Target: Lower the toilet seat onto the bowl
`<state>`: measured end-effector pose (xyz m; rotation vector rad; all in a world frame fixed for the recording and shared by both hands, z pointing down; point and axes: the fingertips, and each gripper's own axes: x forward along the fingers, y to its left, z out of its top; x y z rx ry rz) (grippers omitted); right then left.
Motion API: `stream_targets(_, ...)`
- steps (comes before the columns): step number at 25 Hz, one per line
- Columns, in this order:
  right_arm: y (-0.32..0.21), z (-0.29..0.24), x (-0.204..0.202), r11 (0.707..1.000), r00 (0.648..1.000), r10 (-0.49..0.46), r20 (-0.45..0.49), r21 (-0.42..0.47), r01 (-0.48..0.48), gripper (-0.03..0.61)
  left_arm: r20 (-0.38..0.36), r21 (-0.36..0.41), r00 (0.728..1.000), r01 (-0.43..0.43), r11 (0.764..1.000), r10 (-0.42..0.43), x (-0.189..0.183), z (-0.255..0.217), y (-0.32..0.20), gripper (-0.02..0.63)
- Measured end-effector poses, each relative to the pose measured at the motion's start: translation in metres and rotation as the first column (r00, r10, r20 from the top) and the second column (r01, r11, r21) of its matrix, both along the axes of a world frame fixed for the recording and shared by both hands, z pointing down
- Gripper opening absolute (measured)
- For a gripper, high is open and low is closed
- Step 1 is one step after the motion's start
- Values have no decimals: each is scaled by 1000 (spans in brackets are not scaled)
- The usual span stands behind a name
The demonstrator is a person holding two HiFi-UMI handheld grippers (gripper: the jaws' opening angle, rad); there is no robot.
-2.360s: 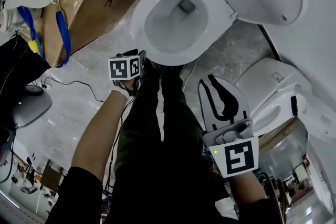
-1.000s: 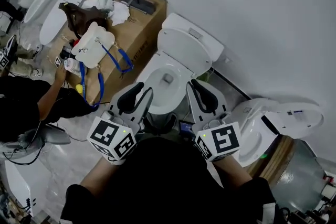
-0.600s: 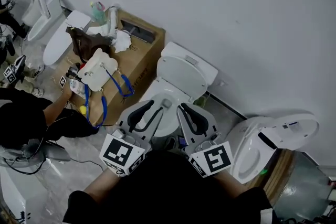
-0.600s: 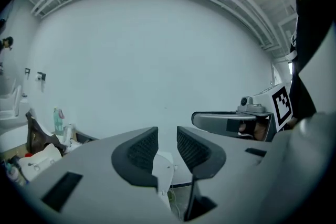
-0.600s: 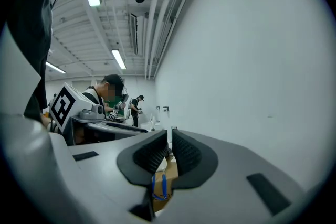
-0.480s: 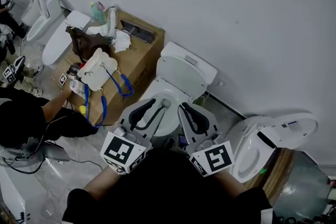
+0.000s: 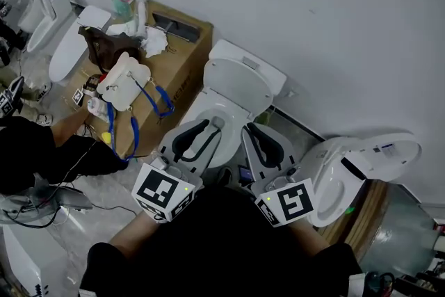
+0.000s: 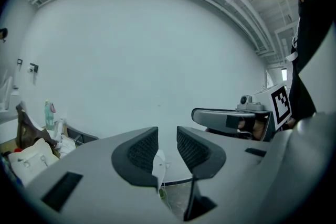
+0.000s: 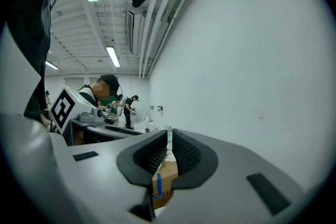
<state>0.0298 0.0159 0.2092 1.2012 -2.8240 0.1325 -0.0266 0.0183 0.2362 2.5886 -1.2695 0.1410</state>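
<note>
**Seat Up, Both Hands Short of It**

You stand at the front of the toilet with the toilet seat (image 7: 240,85) upright against the tank (image 7: 263,67), not yet lowered onto the bowl (image 7: 198,110). In the head view the seat lies straight ahead of you, beyond both sets of jaws. Its oval runs lengthwise from the hinge at the back of the bowl up toward the wall (image 7: 334,24). The whole toilet sits on a slant, front toward the lower left and tank toward the upper right.

The left hand-held gripper (image 7: 212,126) shows its tips over the front of the bowl. The right hand-held gripper (image 7: 252,130) sits just beside the bowl's right flank. Neither touches the seat. The two look about equally near, with the left lined up more squarely on the bowl's middle.

You hold them side by side in front of your body, jaws pointing away and roughly level. Each gripper view looks at the pale wall rather than the toilet, so the seat sits below their line. The left one's jaws are spread with a plain gap and nothing in it. The right one's jaws are drawn nearly together, with a thin slit between the pads, also empty.

A cardboard box (image 7: 174,59) stands just beside the toilet on your left, and a second toilet (image 7: 348,174) is to your right. To bring the seat down you would likely need to reach forward and tip the jaws down toward its top edge.
</note>
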Motion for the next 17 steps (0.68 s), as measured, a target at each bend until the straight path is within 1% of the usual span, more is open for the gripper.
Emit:
stream_targets(7, 4, -1, -5, 1000, 1000, -11, 30, -7, 11, 52, -2, -11, 1000, -1, 1000, 1, -3, 0, 3, 120)
stream_targets(17, 7, 0, -12, 999, 999, -35, 25, -8, 35, 52, 9, -18, 1000, 17, 1000, -17, -9, 3, 8, 120)
